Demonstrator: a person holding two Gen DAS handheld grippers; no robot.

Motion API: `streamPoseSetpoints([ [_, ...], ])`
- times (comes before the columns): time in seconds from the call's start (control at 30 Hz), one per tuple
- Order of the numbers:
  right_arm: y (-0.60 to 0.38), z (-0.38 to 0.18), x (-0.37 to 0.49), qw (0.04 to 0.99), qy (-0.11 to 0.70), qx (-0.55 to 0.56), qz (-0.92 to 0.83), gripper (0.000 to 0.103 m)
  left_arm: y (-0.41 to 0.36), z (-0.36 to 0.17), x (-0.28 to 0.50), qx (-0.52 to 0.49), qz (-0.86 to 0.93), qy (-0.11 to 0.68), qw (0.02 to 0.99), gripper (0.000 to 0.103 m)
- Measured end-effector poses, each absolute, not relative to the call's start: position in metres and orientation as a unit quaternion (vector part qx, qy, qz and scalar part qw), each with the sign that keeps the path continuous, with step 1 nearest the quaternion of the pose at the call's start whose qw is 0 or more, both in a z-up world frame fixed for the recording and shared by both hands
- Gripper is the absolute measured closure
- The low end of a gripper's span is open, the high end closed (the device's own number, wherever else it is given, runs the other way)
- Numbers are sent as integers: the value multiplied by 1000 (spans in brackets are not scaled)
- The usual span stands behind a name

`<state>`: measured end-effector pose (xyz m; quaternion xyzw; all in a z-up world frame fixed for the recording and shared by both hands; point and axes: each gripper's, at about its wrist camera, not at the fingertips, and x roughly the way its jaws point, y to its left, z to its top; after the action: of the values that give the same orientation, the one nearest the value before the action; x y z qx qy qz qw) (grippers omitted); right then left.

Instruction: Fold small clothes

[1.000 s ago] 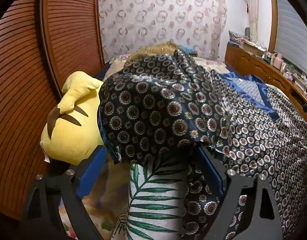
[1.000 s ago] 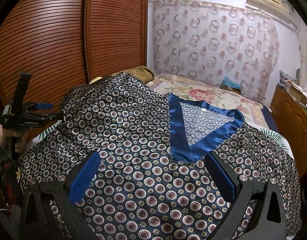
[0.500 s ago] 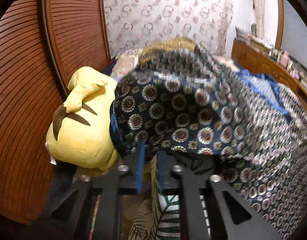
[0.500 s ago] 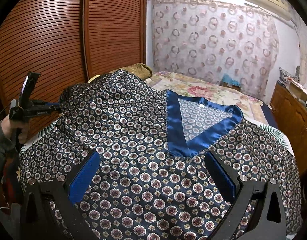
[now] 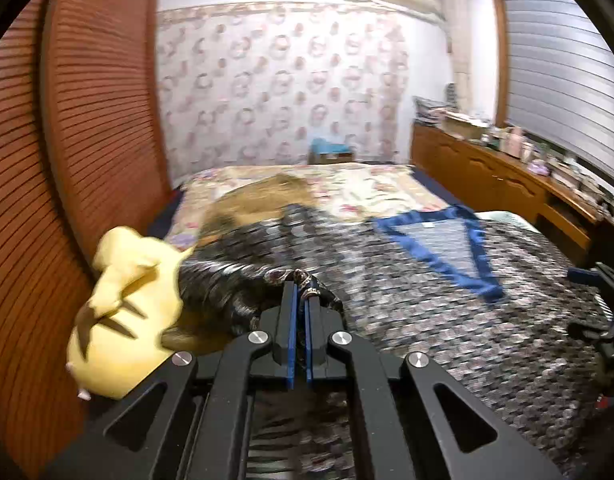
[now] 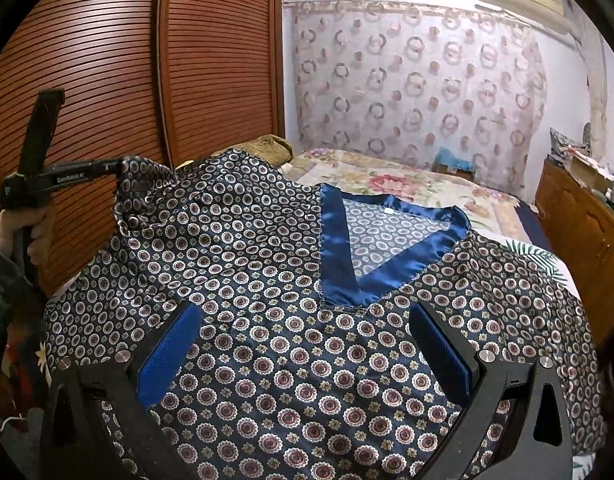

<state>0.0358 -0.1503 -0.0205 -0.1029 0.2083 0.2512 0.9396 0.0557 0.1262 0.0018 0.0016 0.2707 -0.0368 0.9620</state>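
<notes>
A dark blue patterned top (image 6: 267, 264) with a shiny blue V-neck (image 6: 371, 276) lies spread face up on the bed. My left gripper (image 5: 301, 292) is shut on the cloth of its left sleeve (image 5: 307, 280) and holds that edge lifted off the bed. From the right wrist view the same left gripper (image 6: 119, 168) shows at the far left, held by a hand (image 6: 23, 228), with the sleeve (image 6: 143, 184) pulled up into a peak. My right gripper (image 6: 307, 340) hovers open over the shirt's lower front, with nothing between its blue pads (image 6: 169, 356).
A yellow plush toy (image 5: 127, 312) lies against the wooden slatted wardrobe (image 6: 107, 92) left of the shirt. A brown cushion (image 6: 271, 148) sits behind it on the floral bedspread (image 6: 407, 188). A wooden sideboard (image 5: 507, 176) with clutter runs along the right wall.
My left gripper closed on the sleeve edge, then rose and pulled the cloth up. The right gripper stayed where it was, still open.
</notes>
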Motion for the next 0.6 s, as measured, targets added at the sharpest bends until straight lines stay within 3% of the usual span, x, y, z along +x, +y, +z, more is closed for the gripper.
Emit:
streamPoseSetpoints([
  [0.27,-157,-26,33,940,212,-97,249,0,79,-10,49,18,-82,287,954,98],
  [0.33,-158,-24,34,940,212,-97,249,0,78,-13,43,15,-79,290,954,89],
  [0.4,-158,-23,34,940,211,-99,249,0,81,-12,35,11,-77,286,955,70],
  [0.47,-158,-22,34,940,209,-99,249,0,84,-10,26,8,-72,279,958,59],
  [0.53,-158,-21,35,939,210,-97,253,0,88,-9,19,4,-66,275,959,56],
  [0.6,-155,-20,36,938,211,-99,257,0,94,-9,12,-4,-60,272,960,36],
])
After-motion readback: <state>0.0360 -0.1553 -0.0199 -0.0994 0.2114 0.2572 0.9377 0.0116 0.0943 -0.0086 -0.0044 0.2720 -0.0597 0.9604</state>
